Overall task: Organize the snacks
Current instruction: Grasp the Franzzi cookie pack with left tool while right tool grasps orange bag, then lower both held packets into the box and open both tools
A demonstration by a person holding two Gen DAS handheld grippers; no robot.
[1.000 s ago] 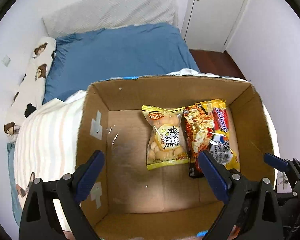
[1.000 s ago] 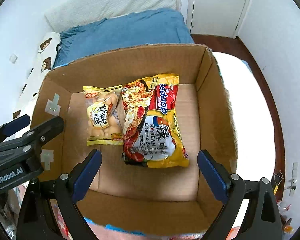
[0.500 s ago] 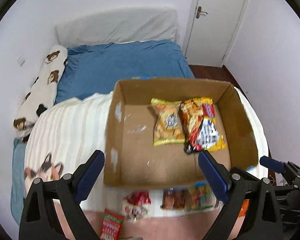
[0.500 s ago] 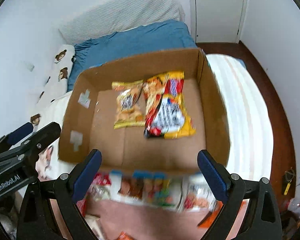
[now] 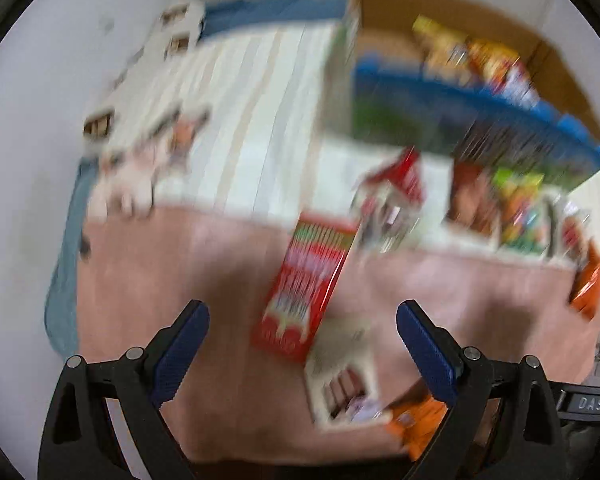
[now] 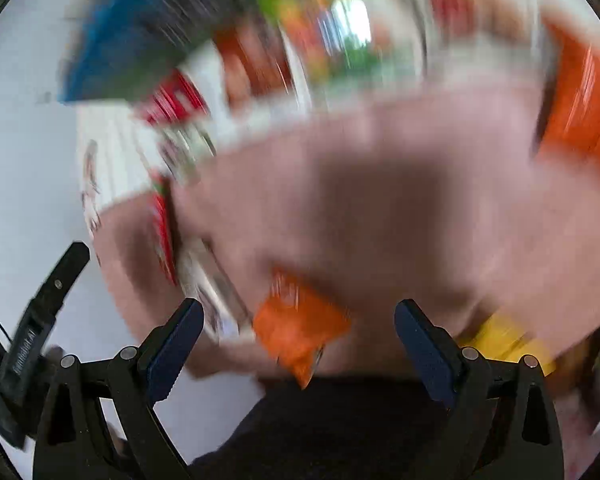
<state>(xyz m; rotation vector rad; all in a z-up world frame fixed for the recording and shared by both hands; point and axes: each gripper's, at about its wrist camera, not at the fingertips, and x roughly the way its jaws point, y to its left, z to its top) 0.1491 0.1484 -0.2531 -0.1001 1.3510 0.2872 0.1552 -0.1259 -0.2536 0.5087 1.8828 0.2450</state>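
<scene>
Snacks lay scattered on a pink blanket (image 5: pixel 188 264) in front of one cardboard box (image 5: pixel 556 76), though heavy blur made an exact count unsure. In the left wrist view, two yellow packets (image 5: pixel 472 54) sat inside the box. Outside it I could make out one long red packet (image 5: pixel 304 284), one pale packet (image 5: pixel 344 376) just beside its near end, one red-topped bag (image 5: pixel 392 196) and a blurred row of colourful packs along the box's front wall. The left gripper (image 5: pixel 302 354) stood wide, nothing between its jaws. Only the right wrist view showed an orange packet (image 6: pixel 300 328) lying between the wide, empty jaws of the right gripper (image 6: pixel 298 354), a yellow packet (image 6: pixel 500 340) near its right finger, and a larger orange bag (image 6: pixel 584 108) at the right edge.
</scene>
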